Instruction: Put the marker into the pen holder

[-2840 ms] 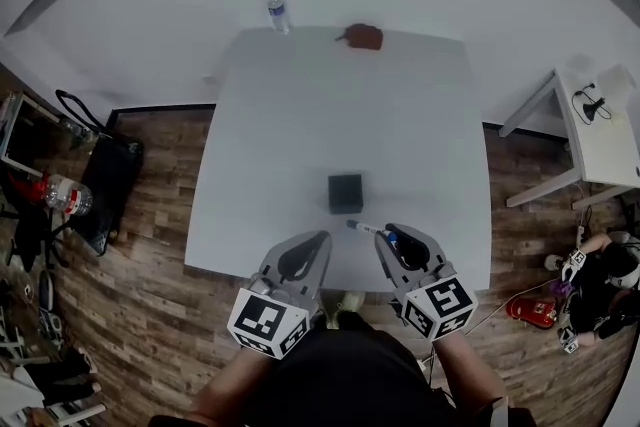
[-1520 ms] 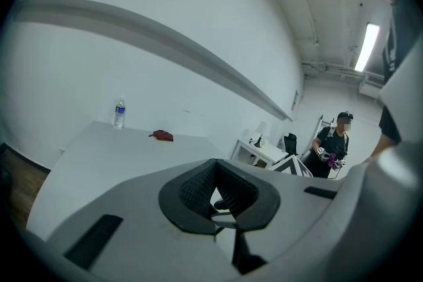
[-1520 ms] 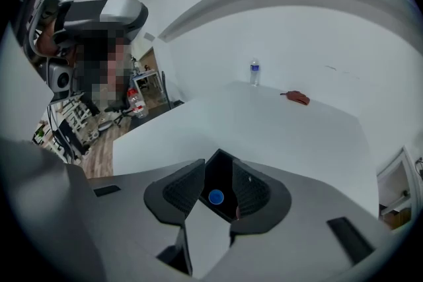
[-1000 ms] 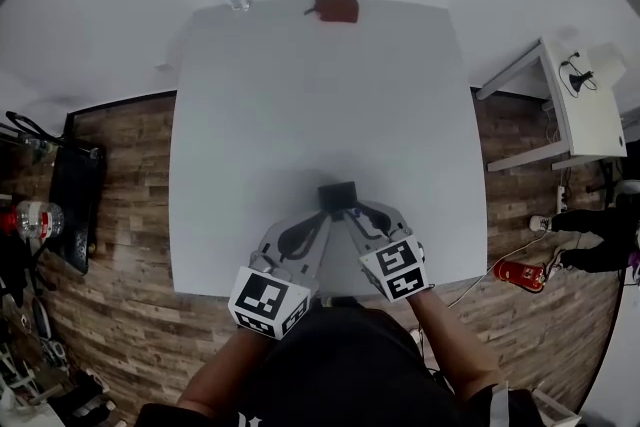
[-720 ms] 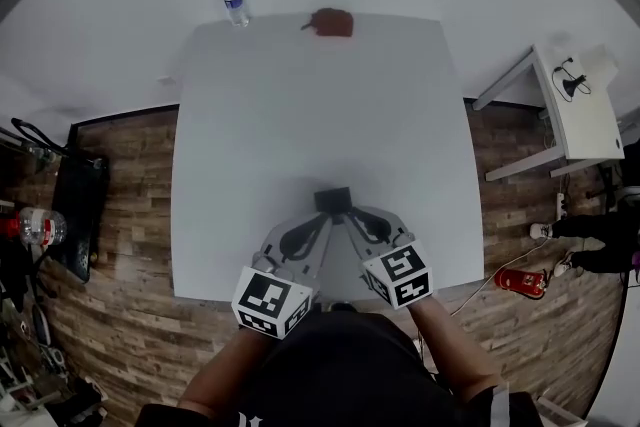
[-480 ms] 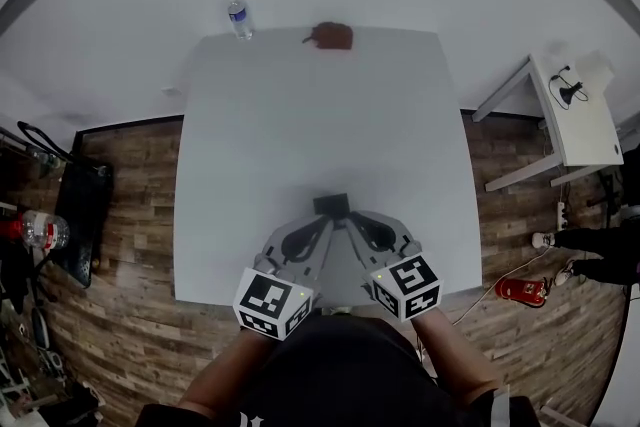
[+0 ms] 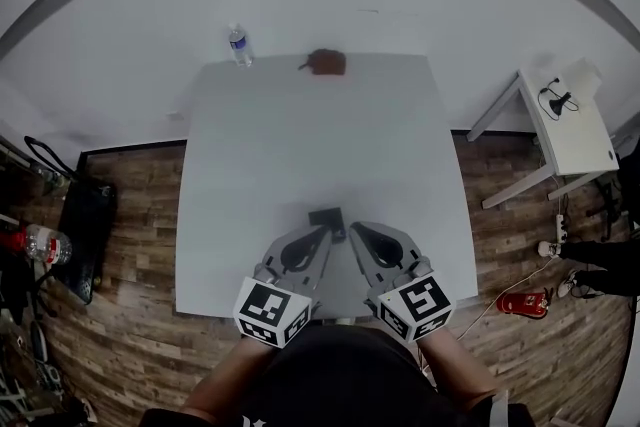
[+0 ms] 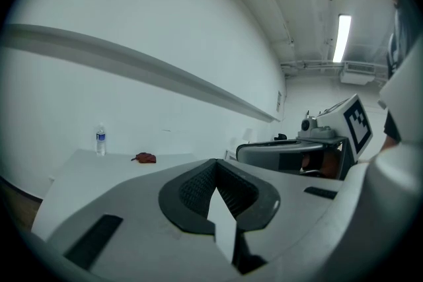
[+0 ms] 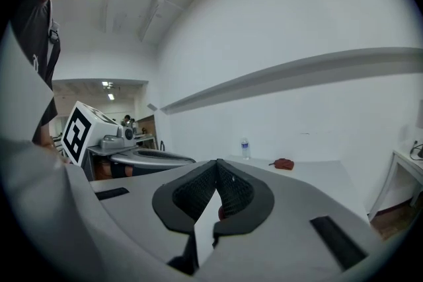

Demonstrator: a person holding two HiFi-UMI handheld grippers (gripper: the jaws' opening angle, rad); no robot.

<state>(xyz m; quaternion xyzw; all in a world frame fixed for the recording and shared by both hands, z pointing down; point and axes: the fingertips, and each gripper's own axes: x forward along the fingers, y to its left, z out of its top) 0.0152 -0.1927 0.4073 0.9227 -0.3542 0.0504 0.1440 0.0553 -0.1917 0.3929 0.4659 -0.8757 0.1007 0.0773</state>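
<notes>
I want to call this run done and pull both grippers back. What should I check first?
1. Marker inside the pen holder: cannot tell. No marker shows on the table, and the holder's inside is too small to read.
2. Pen holder standing on the table: ok, just ahead of both grippers' tips.
3. Right gripper let go: ok, jaws together, no marker between them.
4. Left gripper empty: ok, jaws together, nothing held.
5. Other items out of the way: ok, the water bottle and the brown object sit at the far edge.
</notes>
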